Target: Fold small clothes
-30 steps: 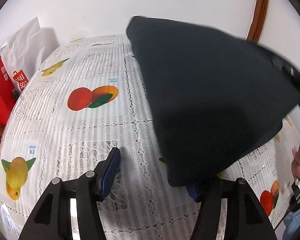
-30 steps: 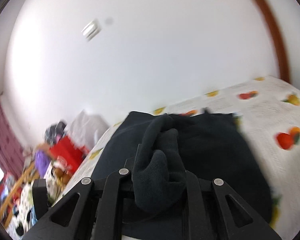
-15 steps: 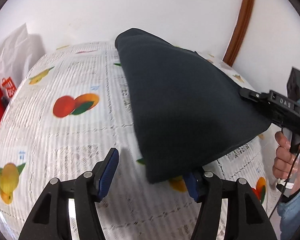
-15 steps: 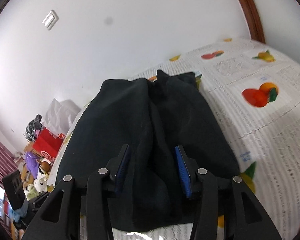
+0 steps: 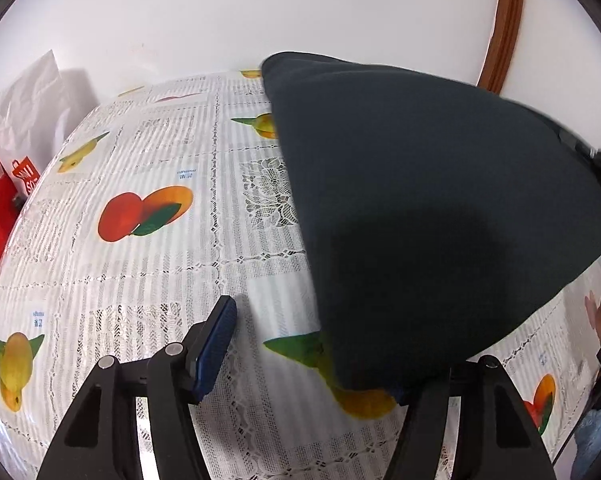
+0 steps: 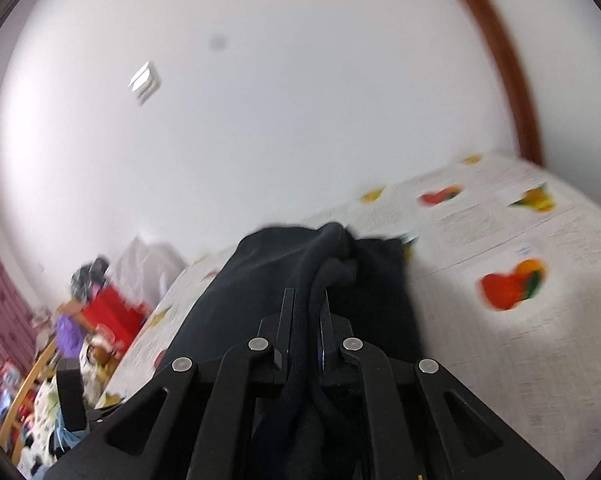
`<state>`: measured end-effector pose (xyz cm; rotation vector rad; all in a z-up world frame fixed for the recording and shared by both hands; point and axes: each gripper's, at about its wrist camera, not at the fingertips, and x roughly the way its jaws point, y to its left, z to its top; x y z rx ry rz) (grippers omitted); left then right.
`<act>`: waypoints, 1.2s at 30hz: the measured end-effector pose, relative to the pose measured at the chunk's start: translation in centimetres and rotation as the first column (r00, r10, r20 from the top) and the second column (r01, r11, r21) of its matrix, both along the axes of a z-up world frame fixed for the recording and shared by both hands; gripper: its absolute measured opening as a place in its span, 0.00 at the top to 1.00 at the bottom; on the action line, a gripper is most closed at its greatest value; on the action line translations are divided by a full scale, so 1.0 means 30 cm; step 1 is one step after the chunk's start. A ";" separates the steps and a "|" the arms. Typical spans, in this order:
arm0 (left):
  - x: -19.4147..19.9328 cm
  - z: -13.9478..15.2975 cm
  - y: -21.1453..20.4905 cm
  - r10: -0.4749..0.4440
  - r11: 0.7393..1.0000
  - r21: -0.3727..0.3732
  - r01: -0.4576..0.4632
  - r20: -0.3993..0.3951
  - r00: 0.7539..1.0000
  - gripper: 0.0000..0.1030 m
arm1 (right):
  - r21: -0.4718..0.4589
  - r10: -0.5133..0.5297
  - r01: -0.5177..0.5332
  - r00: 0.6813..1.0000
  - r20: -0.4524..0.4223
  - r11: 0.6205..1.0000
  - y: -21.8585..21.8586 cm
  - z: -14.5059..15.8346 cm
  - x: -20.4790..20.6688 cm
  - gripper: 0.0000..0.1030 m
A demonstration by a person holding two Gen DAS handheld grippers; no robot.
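Observation:
A dark navy garment [image 5: 432, 216] hangs stretched above the fruit-print tablecloth [image 5: 148, 272], lifted at its right side. My left gripper [image 5: 312, 356] is open; its left blue pad [image 5: 216, 344] is bare and the garment's lower corner drapes over the right finger. In the right wrist view my right gripper [image 6: 305, 320] is shut on a bunched edge of the garment [image 6: 332, 264], which hangs down toward the table.
A white bag [image 5: 32, 108] and a red bag [image 5: 0, 188] stand at the table's left edge. A wooden door frame [image 5: 504, 24] rises at the back right. Clutter and a wooden chair [image 6: 32, 380] lie beyond the table. A white wall stands behind.
The right gripper, open around the garment half a second ago, has shut on it and lifted it. The garment has risen and spread over the left gripper's right finger.

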<state>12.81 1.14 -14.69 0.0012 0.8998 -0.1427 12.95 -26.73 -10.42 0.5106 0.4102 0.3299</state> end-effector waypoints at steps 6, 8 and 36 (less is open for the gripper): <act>0.014 -0.004 -0.013 0.001 1.000 0.005 -0.001 -0.001 1.000 0.39 | -0.055 -0.032 0.022 0.980 -0.197 0.998 -0.038 -0.165 0.065 0.92; 0.018 -0.008 -0.009 0.001 1.000 0.002 0.000 -0.006 1.000 0.39 | -0.098 -0.054 0.036 0.981 -0.187 0.995 -0.031 -0.151 0.050 0.90; 0.021 0.068 -0.016 -0.092 0.995 -0.038 0.094 0.058 0.994 0.39 | -0.293 -0.070 0.013 0.980 -0.187 0.956 -0.048 -0.011 -0.105 0.77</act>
